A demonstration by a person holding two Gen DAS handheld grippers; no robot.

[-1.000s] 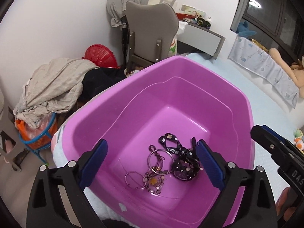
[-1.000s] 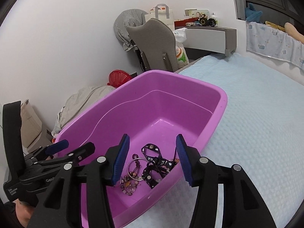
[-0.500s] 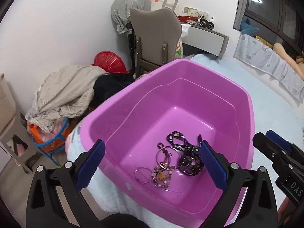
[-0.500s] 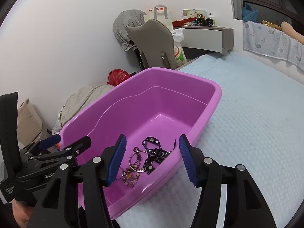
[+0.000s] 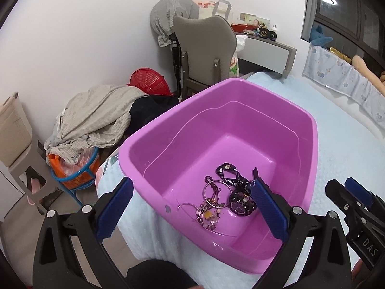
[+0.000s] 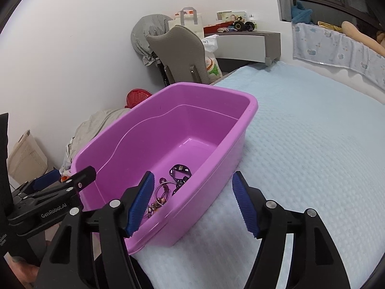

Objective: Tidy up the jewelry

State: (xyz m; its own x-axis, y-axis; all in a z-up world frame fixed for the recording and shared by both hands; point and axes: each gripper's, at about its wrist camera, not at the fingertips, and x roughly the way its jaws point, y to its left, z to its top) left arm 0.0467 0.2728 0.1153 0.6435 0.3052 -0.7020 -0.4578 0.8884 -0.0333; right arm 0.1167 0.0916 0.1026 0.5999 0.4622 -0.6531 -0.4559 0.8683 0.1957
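Tangled silver hoops, beads, black straps in purple tub

The left tool tilts downward with its blue-padded fingers spread wide — nothing between them, nothing touched. The right tool tilts down at much the same angle; its jaws are opening, and the pads press on nothing. The two tools sit side by side, close together, each showing at the edge of the other's view. A bit of the hand gripping the left tool shows at the lower left corner of the right wrist view.
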